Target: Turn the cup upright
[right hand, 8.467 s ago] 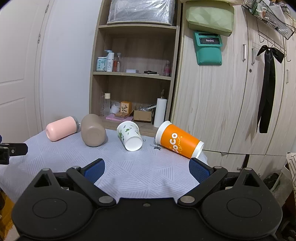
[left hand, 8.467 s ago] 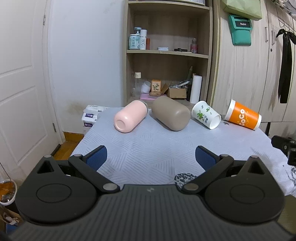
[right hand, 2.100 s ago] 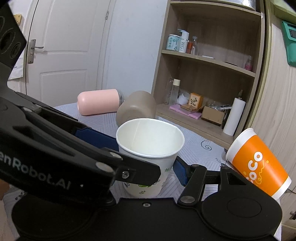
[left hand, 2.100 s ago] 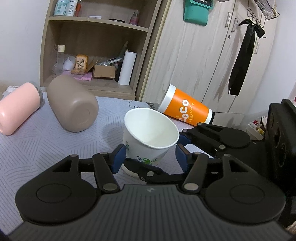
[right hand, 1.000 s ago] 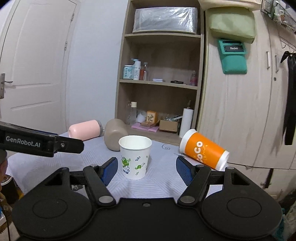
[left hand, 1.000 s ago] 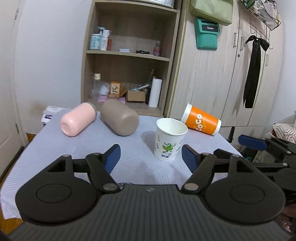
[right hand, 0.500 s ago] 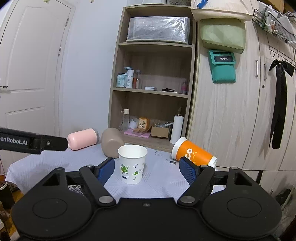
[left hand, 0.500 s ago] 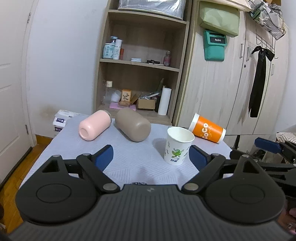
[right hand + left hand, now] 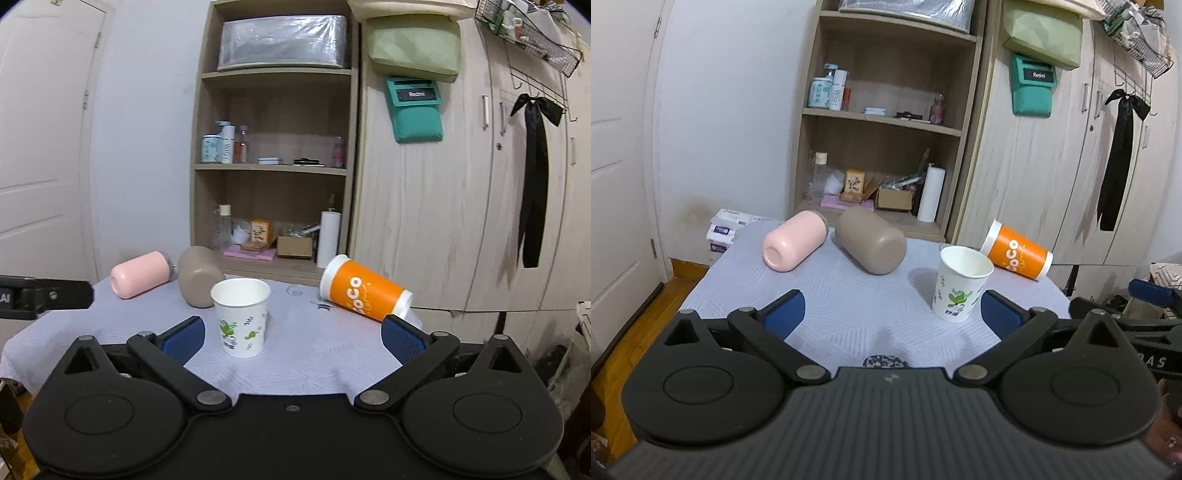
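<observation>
A white paper cup with green leaf prints (image 9: 961,283) stands upright on the table, mouth up; it also shows in the right wrist view (image 9: 242,316). An orange paper cup (image 9: 1017,254) lies on its side behind it, also in the right wrist view (image 9: 364,293). A pink cup (image 9: 794,245) and a taupe cup (image 9: 871,245) lie on their sides at the back. My left gripper (image 9: 890,317) is open and empty, drawn back from the white cup. My right gripper (image 9: 291,338) is open and empty, drawn back too.
The table wears a light grey patterned cloth (image 9: 834,295). A wooden shelf unit (image 9: 886,122) with bottles and boxes and a wardrobe (image 9: 1052,166) stand behind it. A white door (image 9: 617,184) is at the left. The right gripper's finger (image 9: 1152,291) shows at the table's right edge.
Both grippers have let go of the white cup, opened wide and pulled back from the table. The white cup stays upright where it was set down.
</observation>
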Demonstrator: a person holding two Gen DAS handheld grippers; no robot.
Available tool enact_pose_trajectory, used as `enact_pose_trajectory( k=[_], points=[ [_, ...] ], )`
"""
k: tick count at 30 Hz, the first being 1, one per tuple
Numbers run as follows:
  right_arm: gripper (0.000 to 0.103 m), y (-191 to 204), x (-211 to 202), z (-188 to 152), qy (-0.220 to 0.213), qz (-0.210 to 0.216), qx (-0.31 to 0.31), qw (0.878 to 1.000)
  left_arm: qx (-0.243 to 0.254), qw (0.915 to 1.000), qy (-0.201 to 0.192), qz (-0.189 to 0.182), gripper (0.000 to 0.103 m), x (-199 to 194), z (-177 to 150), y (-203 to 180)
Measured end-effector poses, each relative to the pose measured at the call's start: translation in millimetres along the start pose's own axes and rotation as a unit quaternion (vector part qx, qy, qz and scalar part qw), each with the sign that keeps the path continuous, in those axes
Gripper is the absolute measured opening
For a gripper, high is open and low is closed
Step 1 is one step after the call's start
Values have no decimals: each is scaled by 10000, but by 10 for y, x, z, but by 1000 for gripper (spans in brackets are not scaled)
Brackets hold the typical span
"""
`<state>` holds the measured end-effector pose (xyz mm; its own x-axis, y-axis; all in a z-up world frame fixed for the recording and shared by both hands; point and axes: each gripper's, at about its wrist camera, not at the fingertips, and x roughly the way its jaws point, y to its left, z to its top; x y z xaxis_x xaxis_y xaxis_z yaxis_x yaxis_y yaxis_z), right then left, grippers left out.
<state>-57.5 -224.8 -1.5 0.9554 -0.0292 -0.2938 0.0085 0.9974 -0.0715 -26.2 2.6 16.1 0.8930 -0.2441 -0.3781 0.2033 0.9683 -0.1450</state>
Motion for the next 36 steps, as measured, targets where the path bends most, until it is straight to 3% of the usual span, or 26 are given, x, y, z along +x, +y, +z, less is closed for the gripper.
enact_pose_trajectory(
  k=[10, 30, 36],
  points=[
    [103, 6, -20, 4, 40, -92, -17, 9999, -18, 9993, 242, 279, 103, 64, 2, 40],
    [103, 32, 6, -18, 111, -207, -71, 9997, 148, 9986, 270, 431, 103, 90, -8, -20],
    [103, 34, 6, -37, 137, -201, -109, 9996, 244, 9974, 178, 656, 103, 67, -11, -47]
  ],
)
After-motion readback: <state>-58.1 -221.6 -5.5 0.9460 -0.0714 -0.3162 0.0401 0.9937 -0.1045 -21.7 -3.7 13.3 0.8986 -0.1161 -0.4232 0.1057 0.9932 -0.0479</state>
